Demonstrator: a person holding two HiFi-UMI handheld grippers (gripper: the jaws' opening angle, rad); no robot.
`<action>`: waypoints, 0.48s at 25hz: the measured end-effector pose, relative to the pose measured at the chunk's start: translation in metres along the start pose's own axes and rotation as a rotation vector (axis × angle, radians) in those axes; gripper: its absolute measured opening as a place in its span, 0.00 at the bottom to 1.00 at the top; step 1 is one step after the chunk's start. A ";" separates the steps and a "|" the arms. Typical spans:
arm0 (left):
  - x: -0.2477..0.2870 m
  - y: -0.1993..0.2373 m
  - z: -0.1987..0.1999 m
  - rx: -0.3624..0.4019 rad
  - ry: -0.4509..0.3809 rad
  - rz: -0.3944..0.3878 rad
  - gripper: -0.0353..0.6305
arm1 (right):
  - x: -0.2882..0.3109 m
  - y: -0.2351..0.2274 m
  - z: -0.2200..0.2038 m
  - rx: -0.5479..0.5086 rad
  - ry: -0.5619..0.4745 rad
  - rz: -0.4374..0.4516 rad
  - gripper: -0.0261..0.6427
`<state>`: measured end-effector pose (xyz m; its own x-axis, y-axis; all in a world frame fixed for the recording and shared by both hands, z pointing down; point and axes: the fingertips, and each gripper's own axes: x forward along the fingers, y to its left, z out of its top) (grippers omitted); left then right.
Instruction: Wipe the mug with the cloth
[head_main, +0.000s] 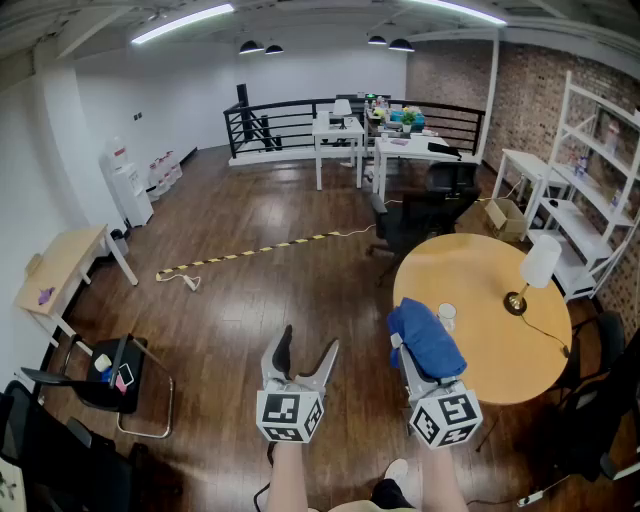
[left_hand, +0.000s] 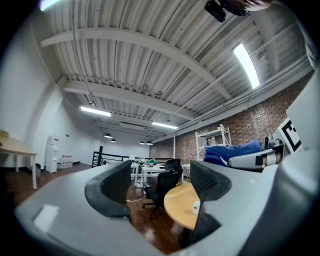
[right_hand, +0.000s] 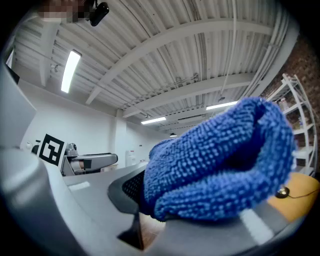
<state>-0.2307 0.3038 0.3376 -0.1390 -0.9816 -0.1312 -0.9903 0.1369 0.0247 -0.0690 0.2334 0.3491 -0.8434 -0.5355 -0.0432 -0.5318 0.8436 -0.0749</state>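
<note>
Our left gripper (head_main: 308, 345) is held out level in the air. Its two jaws are wide apart and nothing is between them. Looking along them, we see only the room.

Our right gripper (head_main: 412, 362) is just beside it. Its jaws squeeze a fuzzy blue cloth (right_hand: 220, 160). The cloth is folded into a thick bundle and covers most of the jaws.

The mug (head_main: 447, 316) is small and pale. It stands upright on the round wooden table (head_main: 500, 345), near the edge closest to us. From the head view it shows just past the cloth. The cloth is up in the air and not on the mug.

A little lamp with a white shade (head_main: 532, 275) stands farther out on the table. A black office chair (head_main: 410, 225) is behind the table on the dark wooden floor (head_main: 250, 310).
</note>
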 end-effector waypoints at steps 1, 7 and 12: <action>0.017 -0.016 0.001 -0.001 0.001 -0.024 0.58 | -0.004 -0.019 0.003 0.006 -0.002 -0.017 0.15; 0.113 -0.112 -0.007 0.000 0.021 -0.171 0.58 | -0.025 -0.141 0.012 0.028 -0.010 -0.140 0.15; 0.185 -0.172 -0.034 -0.005 0.059 -0.250 0.58 | -0.043 -0.243 -0.002 0.036 0.033 -0.258 0.15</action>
<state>-0.0863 0.0945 0.3426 0.1107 -0.9910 -0.0758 -0.9938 -0.1113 0.0041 0.0959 0.0518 0.3713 -0.6828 -0.7305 0.0141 -0.7268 0.6771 -0.1151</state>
